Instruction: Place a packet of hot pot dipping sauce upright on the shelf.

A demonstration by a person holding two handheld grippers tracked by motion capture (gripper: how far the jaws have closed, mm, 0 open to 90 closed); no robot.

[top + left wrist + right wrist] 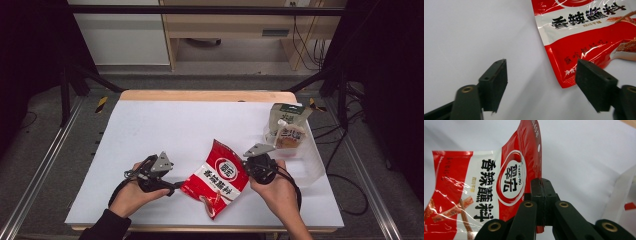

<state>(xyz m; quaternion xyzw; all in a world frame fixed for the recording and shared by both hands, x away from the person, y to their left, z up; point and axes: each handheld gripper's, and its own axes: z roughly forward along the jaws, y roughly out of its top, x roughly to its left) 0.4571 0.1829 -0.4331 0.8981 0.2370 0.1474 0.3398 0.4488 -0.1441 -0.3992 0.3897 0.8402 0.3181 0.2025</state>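
Here the red seasoning packet [217,178] lies on the white table [165,130], its edge pinched between the closed jaws of the right gripper [251,164], so that side lifts and curls upward just ahead of them. The left gripper [176,186] sits at the packet's opposite lower corner, jaws spread wide and holding nothing, the corner lying just ahead of its right jaw. Beyond the right gripper a clear plastic bin [312,160] holds a green-topped pouch [287,127]. Both hands [131,195] rest low on the table, wrists angled inward toward the packet.
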